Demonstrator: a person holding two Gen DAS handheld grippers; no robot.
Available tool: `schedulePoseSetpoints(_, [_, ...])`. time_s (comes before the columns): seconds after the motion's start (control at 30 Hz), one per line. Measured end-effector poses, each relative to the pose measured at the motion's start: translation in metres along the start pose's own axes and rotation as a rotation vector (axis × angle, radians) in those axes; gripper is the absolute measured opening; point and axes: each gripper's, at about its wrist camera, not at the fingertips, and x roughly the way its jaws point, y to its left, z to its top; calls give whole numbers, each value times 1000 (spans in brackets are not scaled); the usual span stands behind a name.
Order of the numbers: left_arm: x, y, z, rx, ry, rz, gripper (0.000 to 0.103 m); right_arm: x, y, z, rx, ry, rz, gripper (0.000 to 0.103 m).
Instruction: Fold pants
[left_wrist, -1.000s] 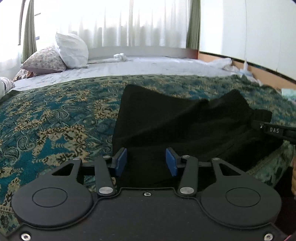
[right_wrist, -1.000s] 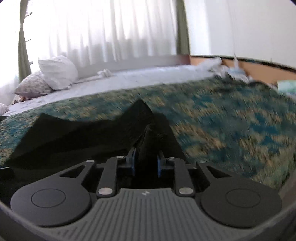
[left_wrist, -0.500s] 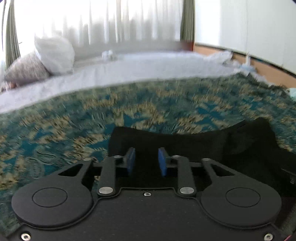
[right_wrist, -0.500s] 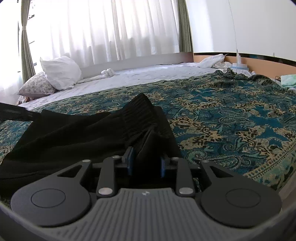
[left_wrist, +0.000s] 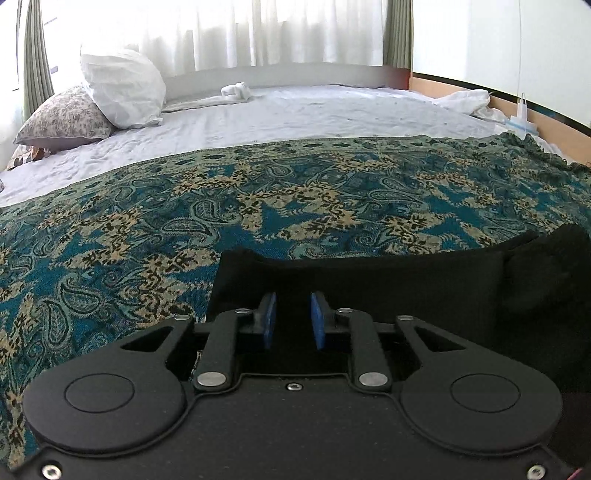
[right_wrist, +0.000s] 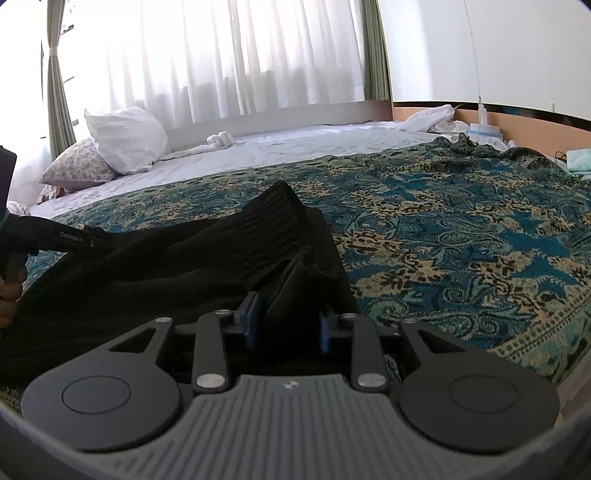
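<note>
Pants (left_wrist: 388, 291) look folded over once on the bed (left_wrist: 258, 206), right fingers (right_wrist: 252, 325) opening off the waistband between them, left fingers (left_wrist: 266, 321) closing over the cloth, more folds left.

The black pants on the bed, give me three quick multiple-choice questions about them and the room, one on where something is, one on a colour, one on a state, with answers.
1. Where do the pants lie?
A. on the patterned bedspread
B. on the white sheet
C. on the floor

2. What colour are the gripper pads?
A. red
B. blue
C. white

3. How is the plain white pillow placed?
A. flat in the middle of the bed
B. propped against the floral pillow
C. on the pants

Answers:
1 A: the black cloth rests on the teal bedspread.
2 B: the pads show blue.
3 B: the white pillow leans on the floral pillow by the curtain.
</note>
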Motion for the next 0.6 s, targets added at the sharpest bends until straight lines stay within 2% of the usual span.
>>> schedulePoseSetpoints(0.07, [-1,-1,0,7,-2,2,21,-6,2,2,-23,-14,-22,57])
schedulePoseSetpoints(0.13, [-1,0,0,7,-4,1,21,-16,8,4,-53,-44,-74,69])
schedulePoseSetpoints(0.27, [-3,4,1,-17,-4,-12,21,-38,34,5,-148,-159,-182,81])
schedulePoseSetpoints(0.3, [-7,5,2,-38,-4,-11,21,-43,42,6,-170,-189,-185,89])
schedulePoseSetpoints(0.37, [-22,11,4,-101,-18,-39,21,-50,56,10,-220,-239,-147,91])
schedulePoseSetpoints(0.43, [-42,15,2,-127,-46,-66,21,-49,68,16,-244,-251,-96,91])
schedulePoseSetpoints(0.47, [-52,16,0,-130,-54,-62,21,-45,72,21,-245,-237,-55,91])
schedulePoseSetpoints(0.6, [-88,12,-31,-90,-77,-31,21,-15,73,45,-188,-149,79,79])
